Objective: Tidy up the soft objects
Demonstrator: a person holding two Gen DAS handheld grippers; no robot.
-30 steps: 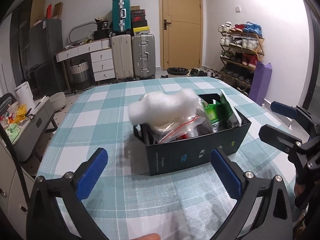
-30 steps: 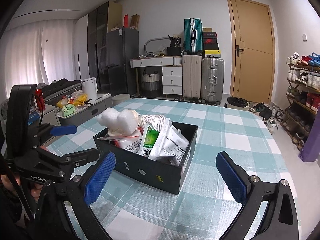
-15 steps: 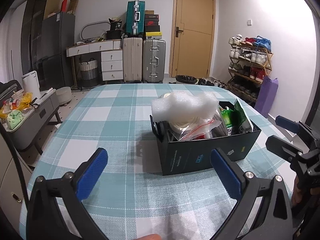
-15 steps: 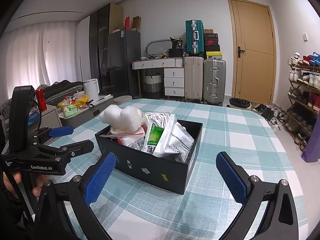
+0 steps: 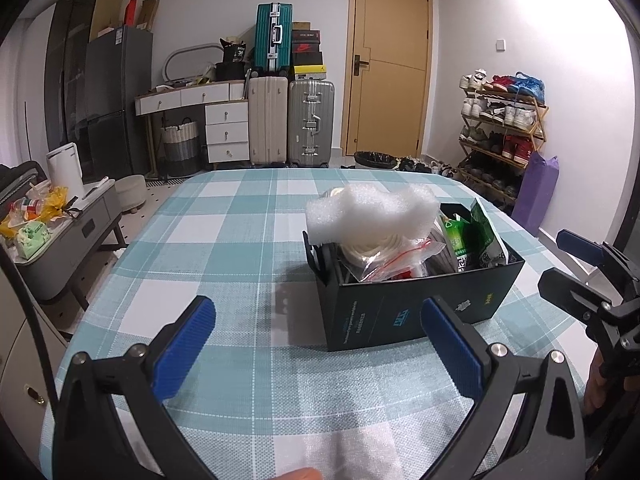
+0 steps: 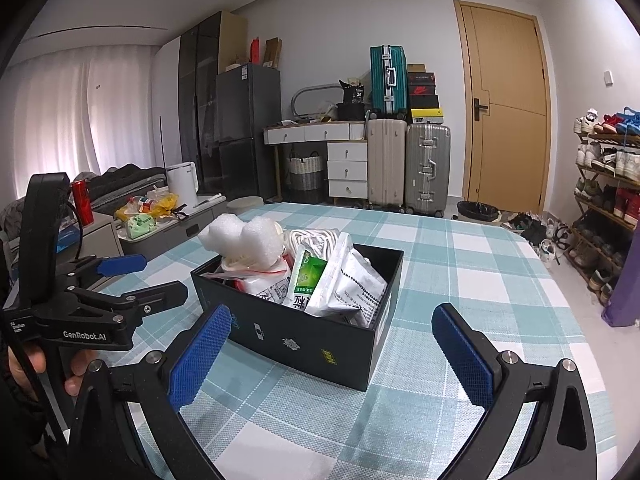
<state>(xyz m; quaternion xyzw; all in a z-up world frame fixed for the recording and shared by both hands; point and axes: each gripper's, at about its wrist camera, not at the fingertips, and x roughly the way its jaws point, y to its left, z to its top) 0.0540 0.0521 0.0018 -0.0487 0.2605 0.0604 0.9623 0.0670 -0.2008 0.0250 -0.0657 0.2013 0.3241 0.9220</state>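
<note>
A black box [image 5: 416, 308] stands on the checked tablecloth [image 5: 224, 248], also in the right wrist view [image 6: 304, 340]. A white foam piece [image 5: 368, 210] [image 6: 240, 236] lies on top at its left end. Beside it are a coiled white cord, a clear zip bag [image 5: 384, 260], a green packet [image 5: 472, 240] [image 6: 306, 276] and a silver pouch [image 6: 348, 284]. My left gripper [image 5: 316, 344] is open and empty, in front of the box. My right gripper [image 6: 332, 356] is open and empty, at the box's other near side. Each gripper shows in the other's view.
The table edge [image 5: 100, 292] drops off at the left beside a grey side cabinet [image 5: 60, 236] with clutter. Suitcases [image 5: 292, 120], a drawer unit, a door [image 5: 388, 68] and a shoe rack [image 5: 500, 128] stand behind the table.
Both grippers have pulled back and levelled a little, so the box sits farther away in both views. The box and its contents have not moved. Both grippers stay open.
</note>
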